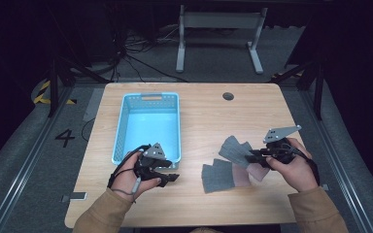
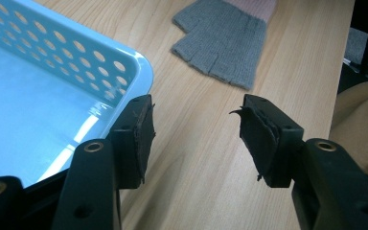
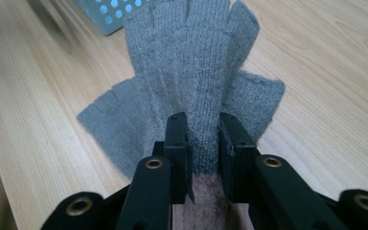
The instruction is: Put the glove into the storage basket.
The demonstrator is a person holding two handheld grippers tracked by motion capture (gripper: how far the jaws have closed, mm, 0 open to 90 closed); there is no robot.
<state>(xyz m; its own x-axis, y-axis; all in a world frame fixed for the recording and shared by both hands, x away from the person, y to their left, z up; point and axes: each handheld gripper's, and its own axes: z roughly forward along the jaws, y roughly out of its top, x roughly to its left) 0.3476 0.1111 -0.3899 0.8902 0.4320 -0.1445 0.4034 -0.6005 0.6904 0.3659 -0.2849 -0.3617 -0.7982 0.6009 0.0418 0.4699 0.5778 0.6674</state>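
Your right claw (image 3: 203, 139) is clamped on a grey fingerless glove (image 3: 194, 62) near its pink cuff, holding it above a second glove (image 1: 217, 175) lying flat on the worktop (image 1: 204, 116). Your left claw (image 2: 196, 139) stands parted with nothing between its pads, beside the blue basket (image 2: 124, 67).

Right hand-held gripper (image 1: 252, 156) lifts 1 grey glove (image 1: 235, 149) beside basket (image 1: 148, 127).

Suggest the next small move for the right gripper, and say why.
Probably lift and carry the upper grey knitted fingerless glove toward the light blue perforated plastic basket. The right gripper is shut on it near its pink cuff, above the second grey glove, and the basket holds nothing.
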